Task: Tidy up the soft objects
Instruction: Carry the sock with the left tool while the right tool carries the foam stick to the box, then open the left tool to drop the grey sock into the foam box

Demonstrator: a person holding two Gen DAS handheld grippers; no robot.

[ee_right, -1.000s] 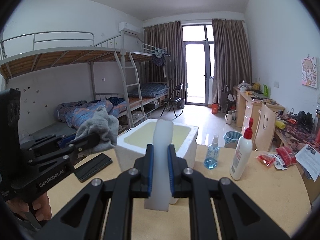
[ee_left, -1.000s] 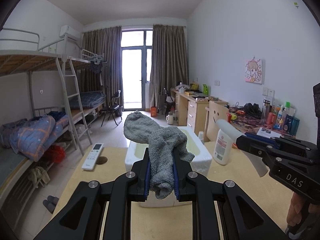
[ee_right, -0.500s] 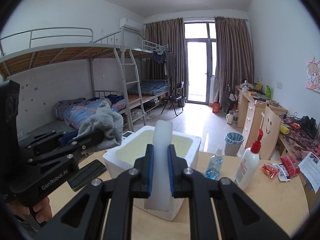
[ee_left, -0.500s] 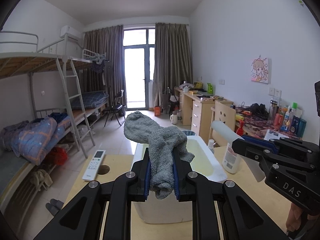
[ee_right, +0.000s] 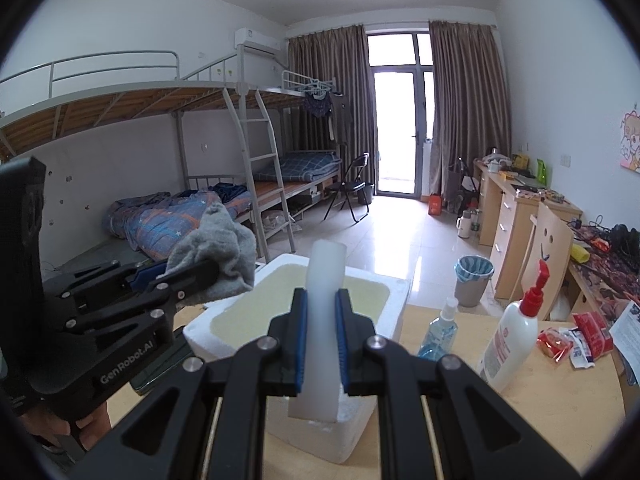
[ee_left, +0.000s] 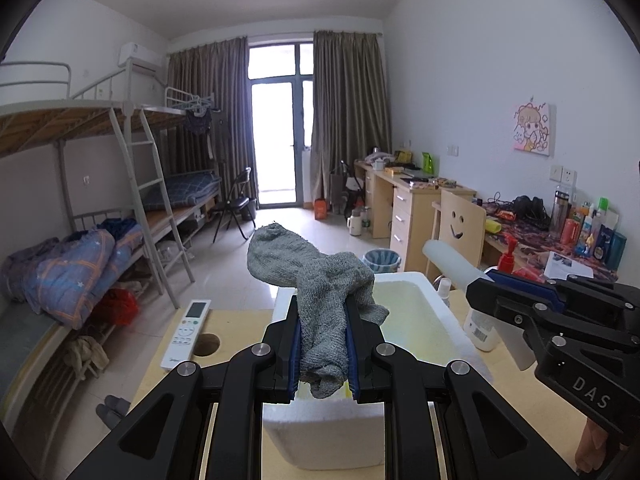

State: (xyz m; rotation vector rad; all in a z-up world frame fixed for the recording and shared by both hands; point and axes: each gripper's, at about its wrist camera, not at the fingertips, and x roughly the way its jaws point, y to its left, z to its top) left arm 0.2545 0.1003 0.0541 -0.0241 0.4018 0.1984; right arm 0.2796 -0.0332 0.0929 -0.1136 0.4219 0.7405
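My left gripper [ee_left: 322,316] is shut on a grey knitted cloth [ee_left: 316,280] that bunches up above the jaws and hangs below them. It hovers over the near end of a white foam box [ee_left: 404,320] standing on the wooden table. My right gripper [ee_right: 321,312] is shut on a white foam tube [ee_right: 322,320], held upright over the same foam box [ee_right: 376,320]. In the left wrist view the right gripper [ee_left: 476,286] with its tube [ee_left: 452,260] comes in from the right. The right wrist view shows the left gripper [ee_right: 188,276] and grey cloth [ee_right: 220,252] at the left.
On the table lie a white remote [ee_left: 186,332] by a round hole [ee_left: 206,344], a dark phone [ee_right: 160,372], a blue spray bottle [ee_right: 438,332], a white pump bottle [ee_right: 512,344] and red snack packets [ee_right: 576,336]. Bunk beds line the left wall, desks the right.
Both grippers have moved forward with their loads; the foam box now sits closer and lower in both views. The grips on the cloth and the tube are unchanged.
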